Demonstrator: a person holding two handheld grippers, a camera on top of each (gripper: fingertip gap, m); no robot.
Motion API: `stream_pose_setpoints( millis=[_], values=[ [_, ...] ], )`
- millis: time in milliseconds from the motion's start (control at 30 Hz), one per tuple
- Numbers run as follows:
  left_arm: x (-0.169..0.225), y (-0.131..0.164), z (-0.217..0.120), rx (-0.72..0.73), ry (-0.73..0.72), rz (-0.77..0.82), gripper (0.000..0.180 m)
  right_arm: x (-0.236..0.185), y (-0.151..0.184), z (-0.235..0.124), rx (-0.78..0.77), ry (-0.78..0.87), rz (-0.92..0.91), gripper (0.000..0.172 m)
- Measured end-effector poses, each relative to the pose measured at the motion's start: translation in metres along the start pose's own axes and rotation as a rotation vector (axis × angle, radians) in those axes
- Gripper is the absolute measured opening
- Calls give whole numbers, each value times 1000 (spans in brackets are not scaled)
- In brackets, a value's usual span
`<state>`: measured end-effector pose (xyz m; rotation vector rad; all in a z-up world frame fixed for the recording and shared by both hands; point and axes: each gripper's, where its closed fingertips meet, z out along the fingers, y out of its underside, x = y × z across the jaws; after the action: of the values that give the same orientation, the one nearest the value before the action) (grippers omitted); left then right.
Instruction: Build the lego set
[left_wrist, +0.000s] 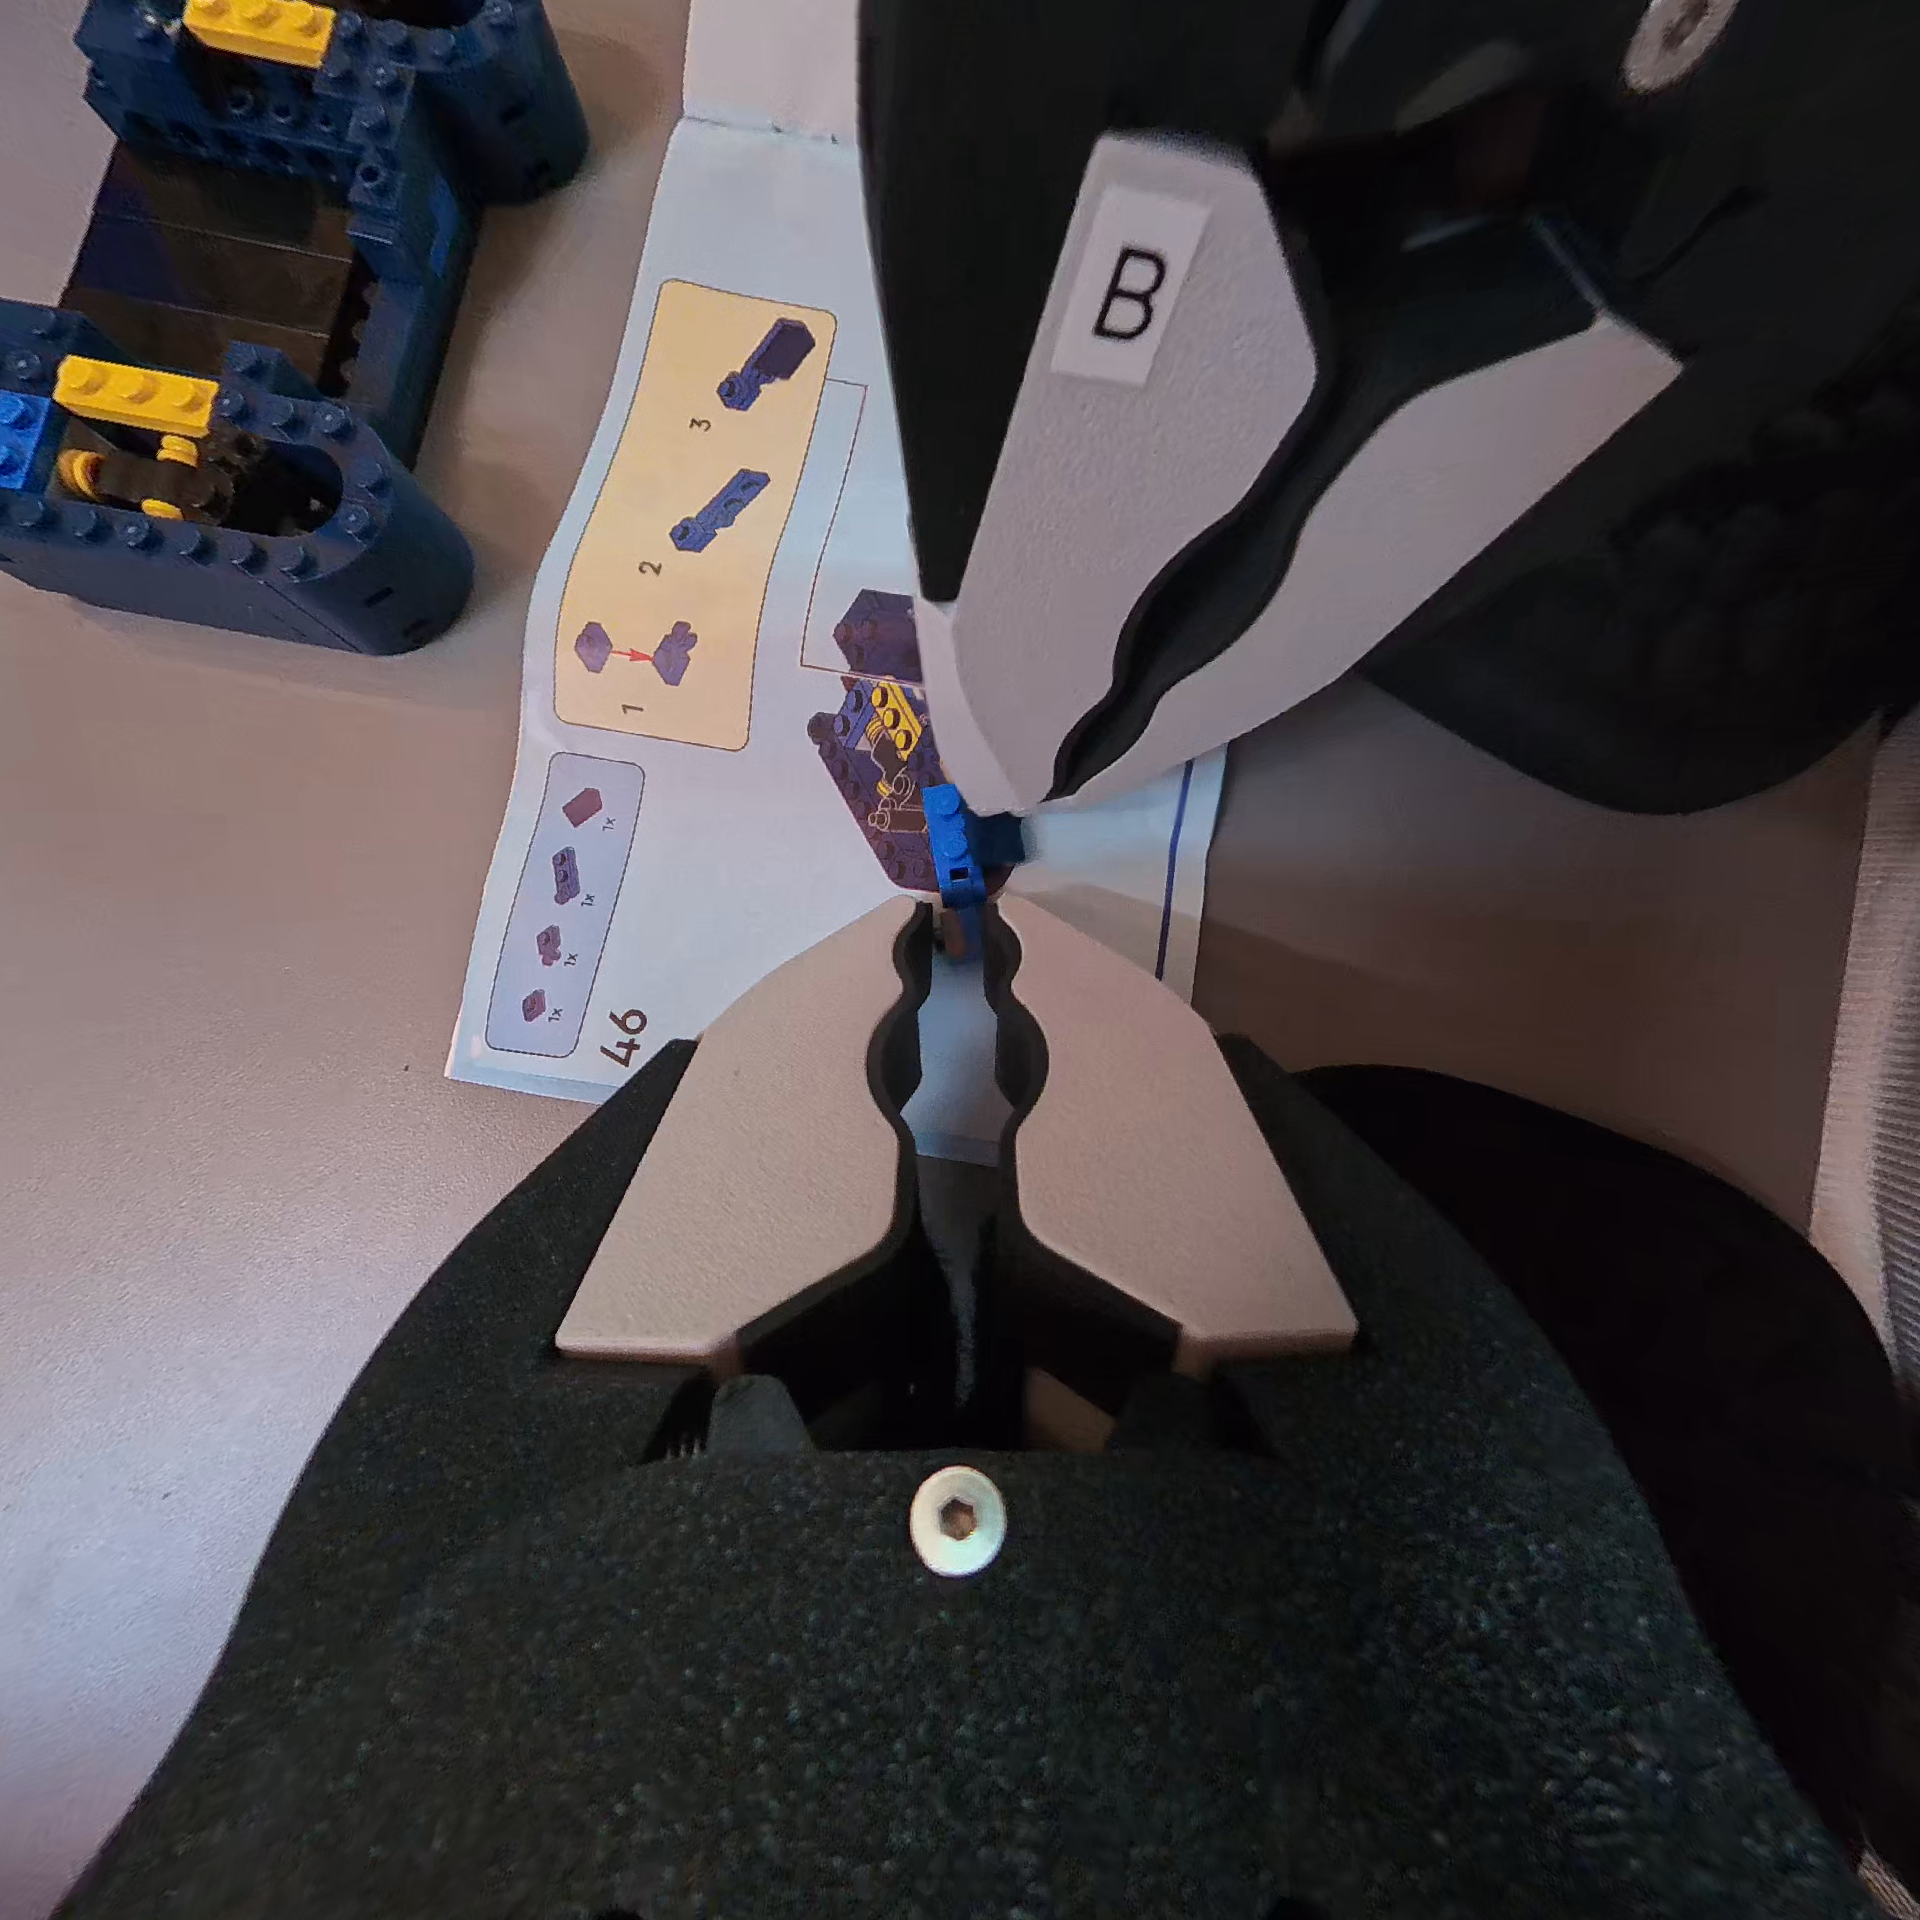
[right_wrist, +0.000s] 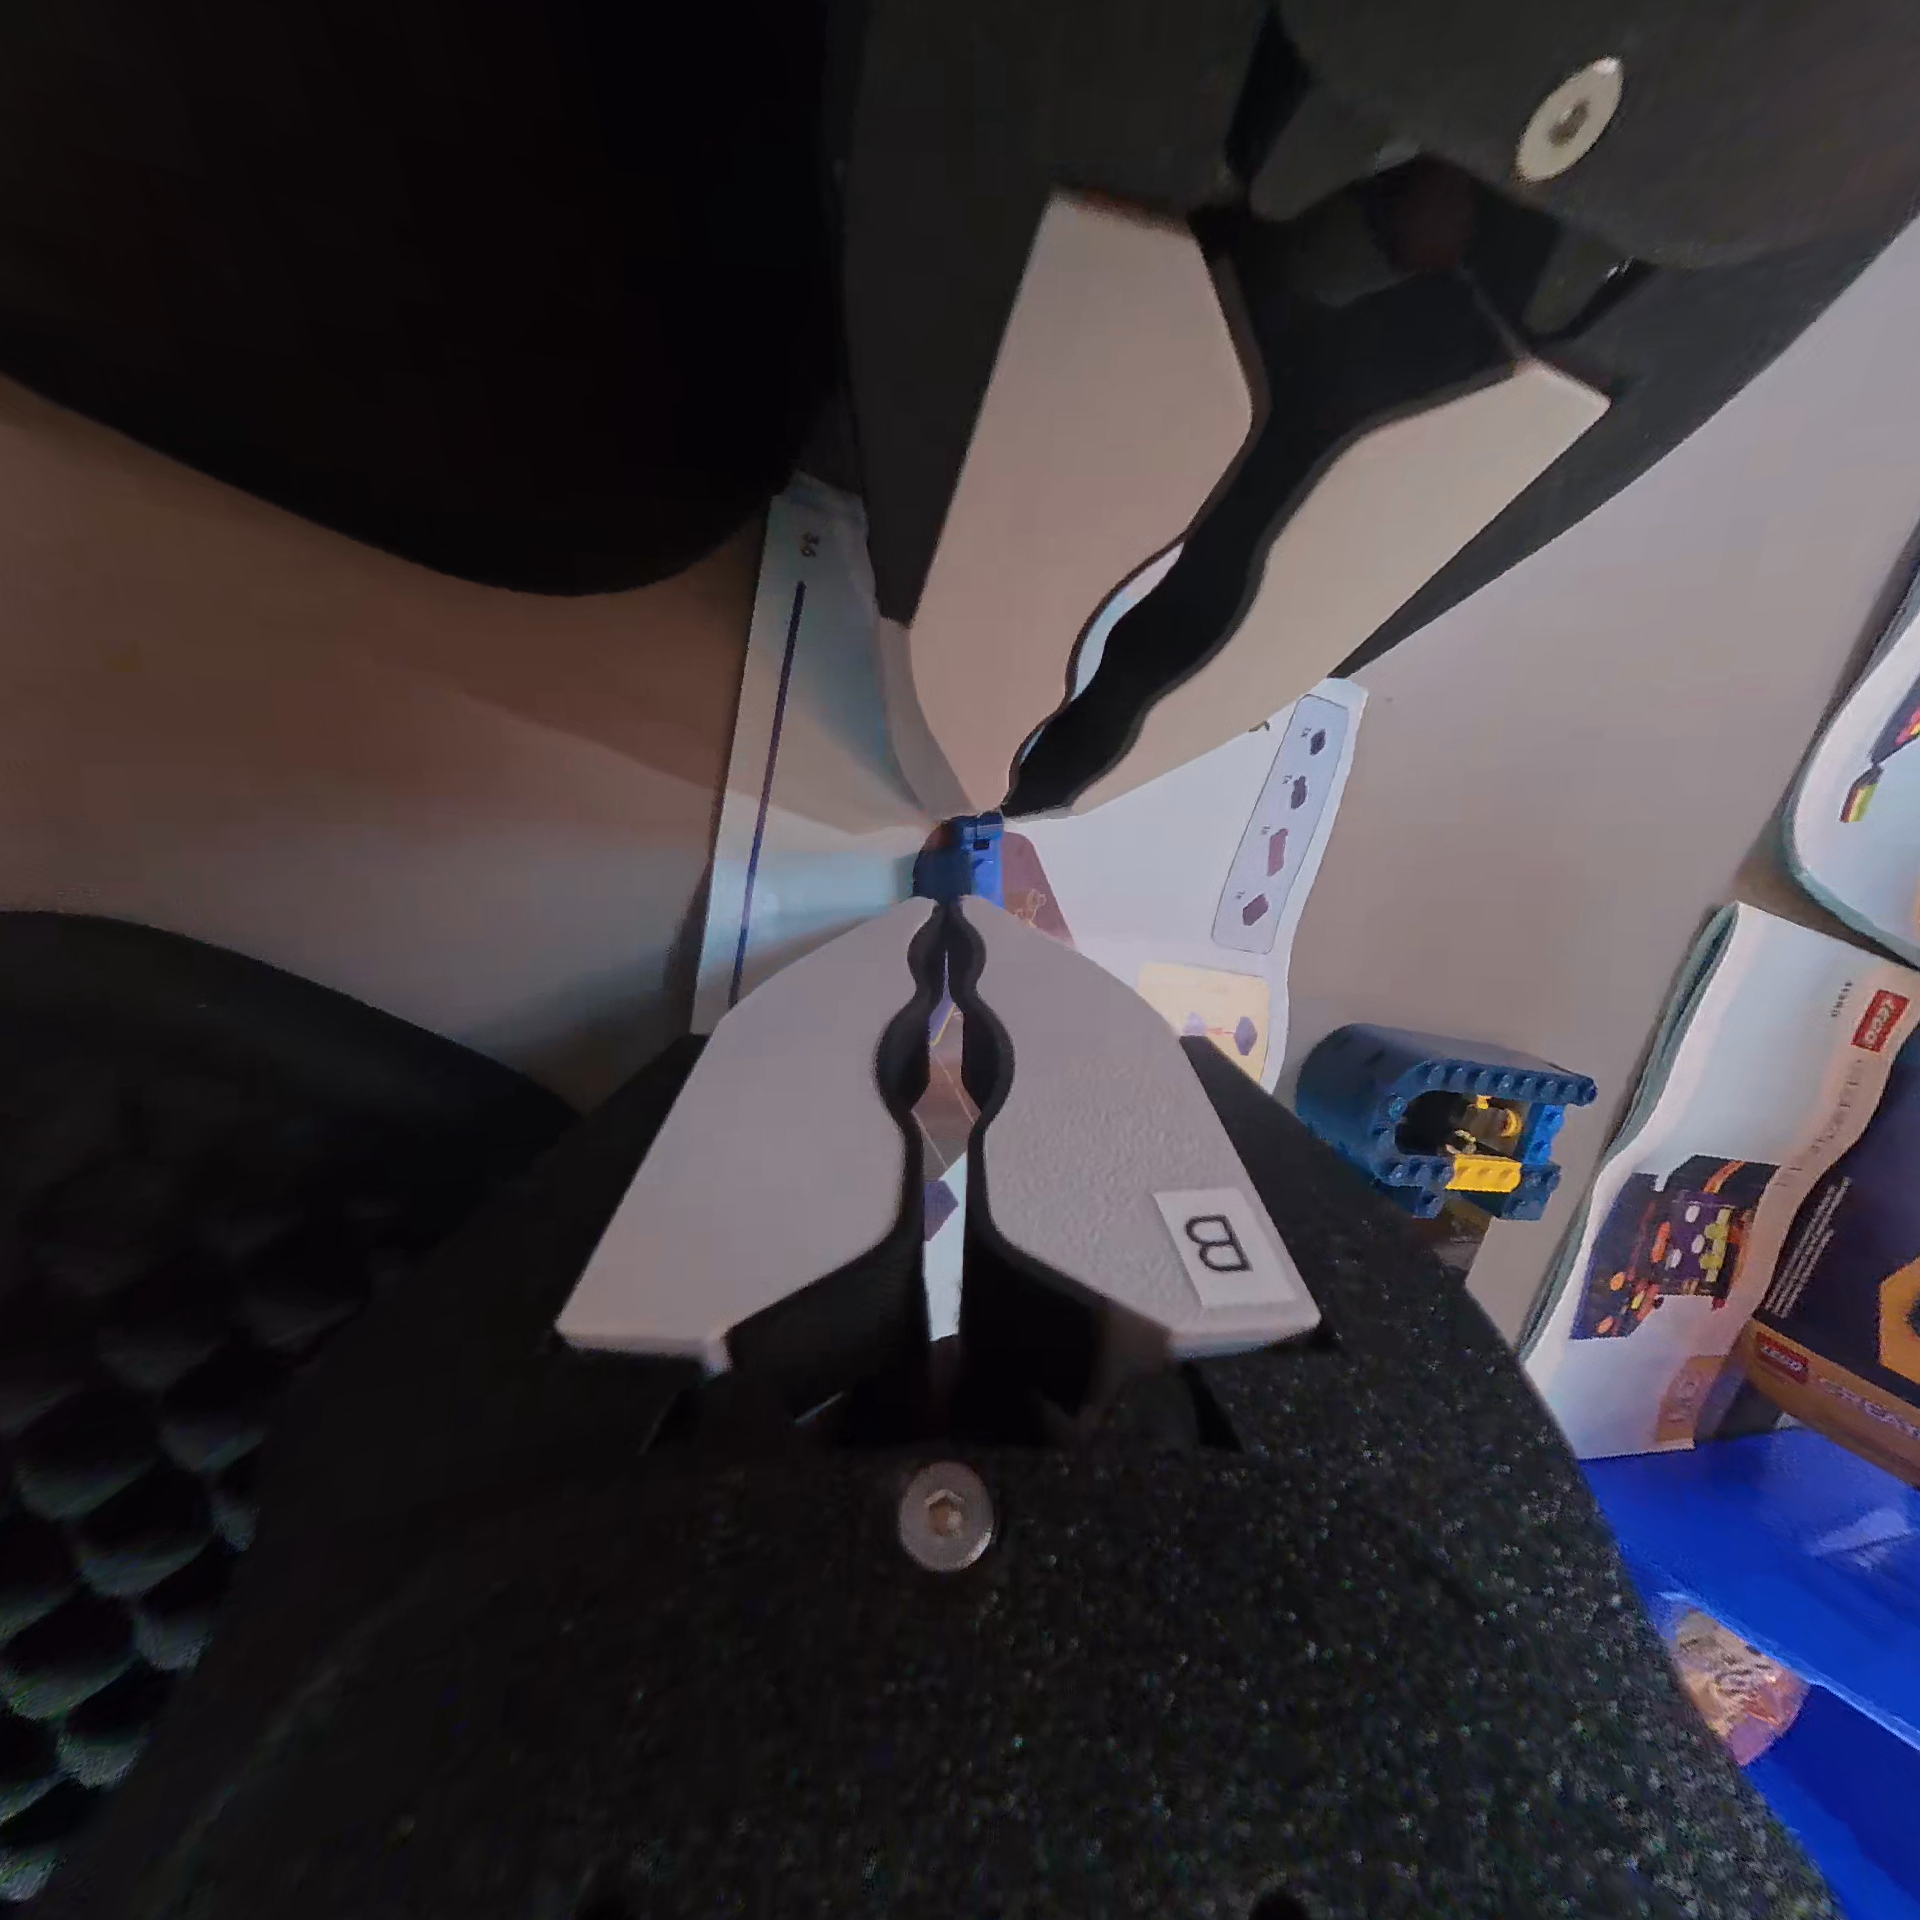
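Each wrist camera is sitting just behind its own fingers, looking forward and steeply down at the table (left_wrist: 260, 831). They are facing each other at very close range. Both are sharing the small blue brick piece (left_wrist: 954, 842) (right_wrist: 961, 857) and the instruction sheet (left_wrist: 727, 883) (right_wrist: 1143, 862) beneath.

The small brick (left_wrist: 954, 840) between the two sets of pale grey, black-lined fingertips (left_wrist: 831, 997) is showing bright blue. The brick model (left_wrist: 239, 499) is showing dark navy with 2 yellow plates. The open booklet (left_wrist: 665, 810) is showing white, with 1 yellow panel and 1 lilac panel. The table (left_wrist: 208, 883) is looking beige.
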<state>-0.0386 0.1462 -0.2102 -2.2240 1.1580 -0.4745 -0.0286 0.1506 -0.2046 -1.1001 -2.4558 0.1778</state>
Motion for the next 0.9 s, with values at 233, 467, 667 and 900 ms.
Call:
stream_pose_setpoints(
  millis=[233, 467, 667, 900],
  values=[
    [0, 0, 0, 14, 10, 8, 8, 1, 1, -3, 41, -5, 11, 0],
    [0, 0, 0, 15, 14, 23, 8, -7, 1, -6, 151, 32, -57, 10],
    [0, -1, 1, 23, 20, 20, 8, -5, -2, -1, 175, 126, -187, 11],
    [-1, 1, 0, 6, -4, 31, 8, -2, -4, 2, 169, 99, -198, 8]
  ],
)
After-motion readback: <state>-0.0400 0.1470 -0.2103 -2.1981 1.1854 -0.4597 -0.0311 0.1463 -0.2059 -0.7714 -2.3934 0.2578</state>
